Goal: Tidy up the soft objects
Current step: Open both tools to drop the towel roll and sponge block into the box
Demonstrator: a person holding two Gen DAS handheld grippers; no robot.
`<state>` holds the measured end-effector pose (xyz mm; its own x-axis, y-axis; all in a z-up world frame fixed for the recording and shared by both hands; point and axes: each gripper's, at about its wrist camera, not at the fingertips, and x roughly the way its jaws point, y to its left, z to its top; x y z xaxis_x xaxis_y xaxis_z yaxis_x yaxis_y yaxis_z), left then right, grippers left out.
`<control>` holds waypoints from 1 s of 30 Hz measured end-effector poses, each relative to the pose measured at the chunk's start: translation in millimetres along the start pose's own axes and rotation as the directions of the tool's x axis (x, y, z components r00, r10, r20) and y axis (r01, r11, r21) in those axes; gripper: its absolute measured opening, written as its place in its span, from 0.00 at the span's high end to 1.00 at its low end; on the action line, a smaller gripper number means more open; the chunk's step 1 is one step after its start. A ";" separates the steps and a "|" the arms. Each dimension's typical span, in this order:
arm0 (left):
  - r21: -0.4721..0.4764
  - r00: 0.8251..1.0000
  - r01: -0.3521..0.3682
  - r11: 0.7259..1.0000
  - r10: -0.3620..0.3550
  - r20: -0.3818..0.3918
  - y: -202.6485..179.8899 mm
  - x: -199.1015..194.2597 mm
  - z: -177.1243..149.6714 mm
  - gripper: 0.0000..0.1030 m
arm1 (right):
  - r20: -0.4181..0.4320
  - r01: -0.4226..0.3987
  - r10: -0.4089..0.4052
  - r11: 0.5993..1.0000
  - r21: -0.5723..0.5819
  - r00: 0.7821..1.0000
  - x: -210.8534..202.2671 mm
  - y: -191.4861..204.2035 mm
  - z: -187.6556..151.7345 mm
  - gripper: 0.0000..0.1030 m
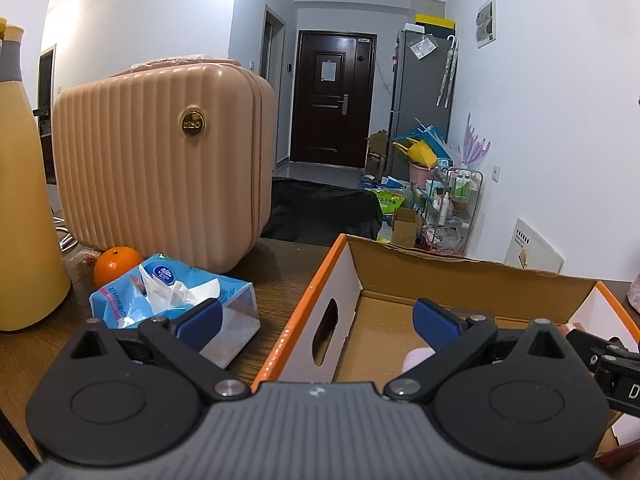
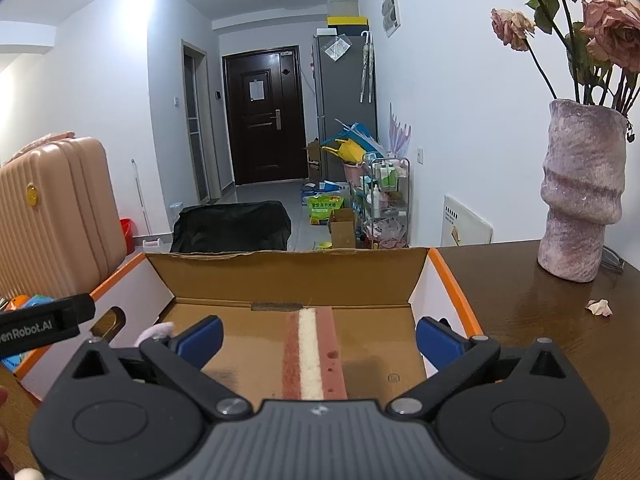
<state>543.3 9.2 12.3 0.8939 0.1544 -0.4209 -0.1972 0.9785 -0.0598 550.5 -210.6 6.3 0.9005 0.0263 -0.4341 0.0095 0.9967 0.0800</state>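
An open cardboard box (image 1: pixel 476 280) with orange rims stands on the brown table; it also fills the middle of the right wrist view (image 2: pixel 288 280). My left gripper (image 1: pixel 318 324) is open and straddles the box's left wall, with nothing between its blue pads. A pale pink soft thing (image 1: pixel 416 360) lies in the box by the right pad, mostly hidden. My right gripper (image 2: pixel 319 338) is open above the box floor. A red and white sponge (image 2: pixel 314 354) lies flat on that floor between the pads, touching neither. The pale pink soft thing (image 2: pixel 154 332) peeks out behind the left finger.
A blue tissue pack (image 1: pixel 172 300) and an orange (image 1: pixel 116 266) lie left of the box. A pink ribbed suitcase (image 1: pixel 164 160) stands behind them, a yellow bottle (image 1: pixel 24 200) at far left. A pink vase (image 2: pixel 580 192) with dried roses stands right of the box, a petal (image 2: pixel 599 307) near it.
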 end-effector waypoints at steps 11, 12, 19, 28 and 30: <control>-0.005 0.999 0.022 1.000 -0.022 0.036 4.4 -25.4 17.5 0.00 | 0.013 -0.035 0.034 0.999 0.040 0.999 -11.9 -5.7 8.6 0.00; -0.010 0.999 0.027 1.000 -0.027 0.039 6.1 -28.6 19.8 0.00 | 0.012 -0.041 0.041 0.998 0.049 0.999 -14.2 -6.4 10.0 0.00; -0.023 0.998 0.046 0.999 -0.045 0.049 16.5 -47.8 30.9 0.00 | 0.032 -0.060 0.059 0.998 0.027 0.998 -37.6 -2.8 14.5 0.00; -0.020 0.997 0.042 0.999 -0.041 0.073 37.0 -78.4 28.9 0.00 | 0.075 -0.083 0.083 0.997 -0.001 0.994 -76.7 0.0 10.6 0.00; -0.024 0.997 0.038 0.999 -0.036 0.075 43.0 -84.9 27.2 0.00 | 0.080 -0.084 0.085 0.996 -0.010 0.993 -85.8 1.9 8.1 0.00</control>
<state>469.8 42.0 70.1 0.9281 0.1292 -0.3492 -0.1730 0.9801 -0.0972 476.8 -211.6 51.0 0.9300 0.1046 -0.3524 -0.0710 0.9917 0.1071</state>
